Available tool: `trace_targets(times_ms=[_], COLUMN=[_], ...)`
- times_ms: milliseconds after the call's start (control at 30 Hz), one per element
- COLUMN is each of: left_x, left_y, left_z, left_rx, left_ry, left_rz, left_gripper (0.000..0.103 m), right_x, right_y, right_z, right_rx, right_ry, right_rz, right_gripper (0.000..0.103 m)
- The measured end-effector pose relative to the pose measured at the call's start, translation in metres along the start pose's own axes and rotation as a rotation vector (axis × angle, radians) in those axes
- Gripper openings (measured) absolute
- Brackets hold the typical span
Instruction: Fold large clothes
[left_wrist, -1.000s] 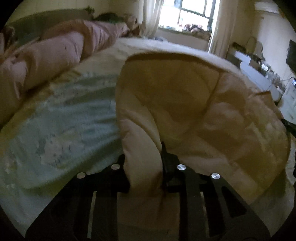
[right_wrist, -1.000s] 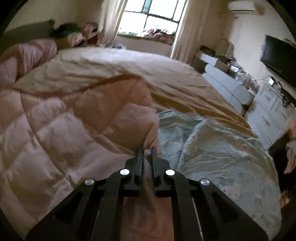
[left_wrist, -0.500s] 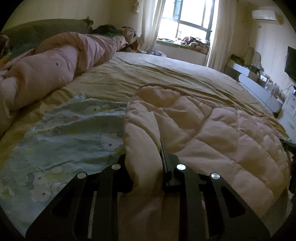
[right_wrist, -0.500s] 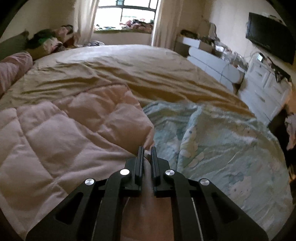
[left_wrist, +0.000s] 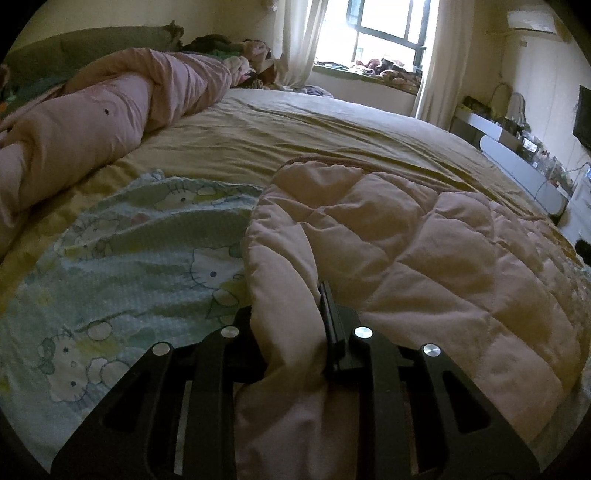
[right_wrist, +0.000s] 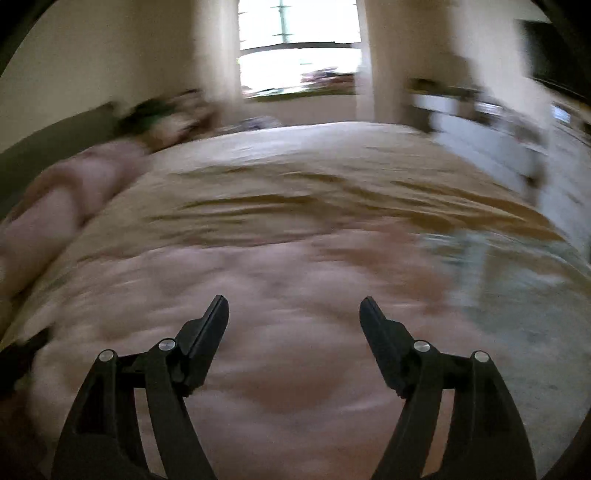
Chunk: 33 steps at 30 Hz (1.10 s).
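Observation:
A pink quilted garment (left_wrist: 424, 258) lies folded over on a cartoon-print blue-green sheet (left_wrist: 122, 266) on the bed. My left gripper (left_wrist: 291, 314) is shut on a thick fold of the pink garment at its near left edge; the left finger is buried under cloth. In the blurred right wrist view the pink garment (right_wrist: 288, 332) spreads below my right gripper (right_wrist: 293, 302), which is open and empty just above it. The print sheet (right_wrist: 517, 295) shows at the right.
A tan bedspread (left_wrist: 314, 136) covers the bed. A rolled pink duvet (left_wrist: 96, 122) lies along the left side by the green headboard. A window with curtains (left_wrist: 376, 33) is at the far end. White drawers (left_wrist: 524, 166) and a TV stand on the right.
My right gripper has opened and let go of the pink garment, and is moving fast. The garment has come down flat on the bed. My left gripper keeps its hold.

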<state>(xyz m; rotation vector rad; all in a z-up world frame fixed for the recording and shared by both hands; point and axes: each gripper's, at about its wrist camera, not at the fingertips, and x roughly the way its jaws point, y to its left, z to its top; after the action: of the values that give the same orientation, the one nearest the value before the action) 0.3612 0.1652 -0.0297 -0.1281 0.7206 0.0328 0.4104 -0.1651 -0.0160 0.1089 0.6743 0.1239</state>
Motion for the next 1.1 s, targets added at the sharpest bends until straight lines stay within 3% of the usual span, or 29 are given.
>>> trace_targets(times_ms=[67, 167, 233, 333, 467, 567, 633, 800, 867, 933, 1100], left_x=[0.0, 0.0, 0.0, 0.0, 0.002, -0.002, -0.011, -0.036, -0.042, -0.052, -0.077], left_y=[0.001, 0.0, 0.001, 0.003, 0.004, 0.005, 0.004, 0.003, 0.002, 0.001, -0.006], left_z=[-0.001, -0.001, 0.0, 0.0, -0.002, 0.001, 0.004, 0.008, 0.008, 0.007, -0.005], left_rx=[0.001, 0.0, 0.003, -0.004, 0.003, -0.002, 0.007, 0.004, 0.004, 0.003, 0.008], left_ry=[0.001, -0.001, 0.0, -0.002, 0.0, 0.004, -0.008, -0.043, -0.04, -0.046, -0.058], left_rz=[0.001, 0.001, 0.001, -0.007, 0.012, 0.034, 0.043, 0.075, 0.074, 0.086, 0.115], left_gripper=[0.016, 0.017, 0.017, 0.019, 0.027, 0.039, 0.062, 0.084, 0.085, 0.094, 0.093], right_x=[0.006, 0.022, 0.047, 0.112, 0.134, 0.125, 0.104, 0.027, -0.002, -0.02, -0.05], right_y=[0.05, 0.097, 0.115, 0.117, 0.115, 0.112, 0.113, 0.097, 0.089, 0.085, 0.076], right_z=[0.006, 0.017, 0.022, 0.015, 0.006, 0.005, 0.008, 0.003, -0.008, -0.021, -0.065], right_rx=[-0.099, -0.193, -0.224, -0.217, -0.209, -0.198, -0.179, -0.135, -0.14, -0.158, -0.197], right_ry=[0.034, 0.058, 0.102, 0.3, 0.333, 0.319, 0.288, 0.141, 0.118, 0.104, 0.134], right_rz=[0.104, 0.18, 0.166, 0.115, 0.092, 0.098, 0.1, 0.172, 0.197, 0.217, 0.256], right_gripper=[0.067, 0.066, 0.066, 0.067, 0.067, 0.067, 0.069, 0.081, 0.081, 0.081, 0.082])
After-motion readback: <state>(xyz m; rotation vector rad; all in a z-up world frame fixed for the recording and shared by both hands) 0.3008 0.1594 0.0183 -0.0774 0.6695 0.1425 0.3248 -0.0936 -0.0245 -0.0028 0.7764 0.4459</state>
